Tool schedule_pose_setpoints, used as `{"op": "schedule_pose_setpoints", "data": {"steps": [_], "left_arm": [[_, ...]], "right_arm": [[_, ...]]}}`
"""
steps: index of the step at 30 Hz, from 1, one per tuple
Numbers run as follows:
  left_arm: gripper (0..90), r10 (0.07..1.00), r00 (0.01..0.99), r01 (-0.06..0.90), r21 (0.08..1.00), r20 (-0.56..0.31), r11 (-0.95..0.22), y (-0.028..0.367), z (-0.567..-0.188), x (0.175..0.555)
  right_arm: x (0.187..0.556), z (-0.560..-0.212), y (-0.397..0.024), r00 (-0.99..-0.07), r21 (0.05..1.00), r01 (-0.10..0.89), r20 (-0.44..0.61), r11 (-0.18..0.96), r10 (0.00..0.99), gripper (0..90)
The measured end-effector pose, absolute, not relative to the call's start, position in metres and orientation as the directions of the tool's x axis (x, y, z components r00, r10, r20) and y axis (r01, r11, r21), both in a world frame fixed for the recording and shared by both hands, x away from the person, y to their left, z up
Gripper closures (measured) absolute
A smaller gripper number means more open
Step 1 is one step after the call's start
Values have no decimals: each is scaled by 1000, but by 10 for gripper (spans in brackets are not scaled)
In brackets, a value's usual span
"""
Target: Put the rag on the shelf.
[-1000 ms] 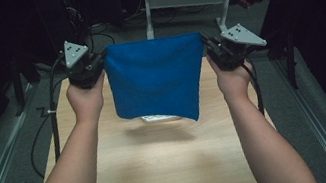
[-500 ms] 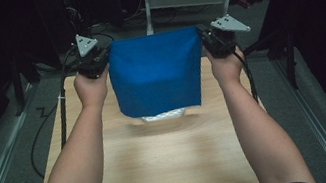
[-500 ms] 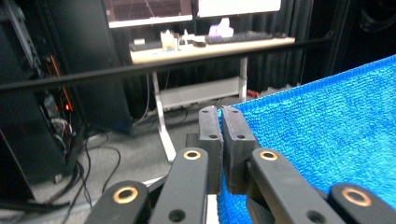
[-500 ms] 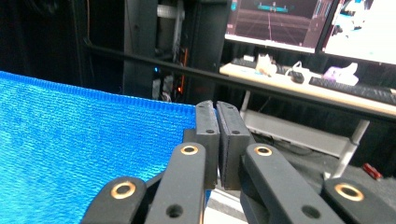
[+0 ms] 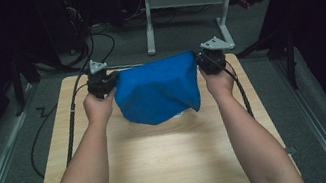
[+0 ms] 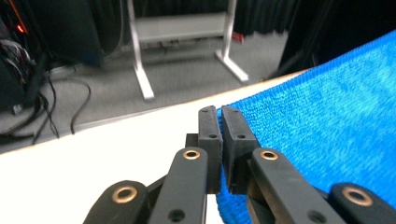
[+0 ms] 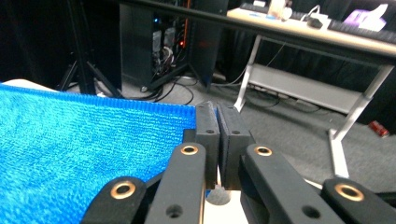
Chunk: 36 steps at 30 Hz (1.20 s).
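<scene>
A bright blue terry cloth (image 5: 159,93) hangs stretched between the two hands over the far half of the pale wooden table (image 5: 163,162). The left gripper (image 5: 109,82) has its black jaws pinched tight on the cloth's left top corner, and the right gripper (image 5: 200,62) is clamped the same way on the right corner. The cloth's lower edge sags down onto the tabletop.

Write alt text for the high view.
Two hand-held claws, left claw and right claw, hold a blue terry cloth stretched by its top corners, its lower edge sagging onto a light wooden table.
</scene>
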<state>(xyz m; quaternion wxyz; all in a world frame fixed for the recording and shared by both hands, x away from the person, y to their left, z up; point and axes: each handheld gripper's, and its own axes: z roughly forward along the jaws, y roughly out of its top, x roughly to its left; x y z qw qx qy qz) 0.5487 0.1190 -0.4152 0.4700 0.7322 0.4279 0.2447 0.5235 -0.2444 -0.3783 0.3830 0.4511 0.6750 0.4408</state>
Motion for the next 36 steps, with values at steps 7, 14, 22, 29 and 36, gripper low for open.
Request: {"op": "schedule_pose_setpoints", "data": {"steps": [7, 14, 22, 29, 36], "left_arm": [[873, 853, 516, 426, 888, -82, -172, 122, -435, 539], [873, 836, 536, 464, 869, -120, -173, 120, -458, 534], [870, 817, 557, 497, 848, -147, -186, 111, -473, 532], [860, 802, 568, 535, 823, -185, -189, 102, -488, 535], [852, 801, 551, 573, 804, -233, -160, 102, -507, 535]], "right_arm": [[515, -406, -246, -309, 924, 318, -112, 213, 945, 892], [508, -437, -249, -315, 904, 377, -82, 204, 946, 891], [498, -469, -247, -324, 879, 430, -61, 205, 944, 891], [490, -483, -246, -331, 868, 444, -70, 220, 941, 891], [485, -494, -250, -325, 866, 453, -61, 213, 944, 890]]}}
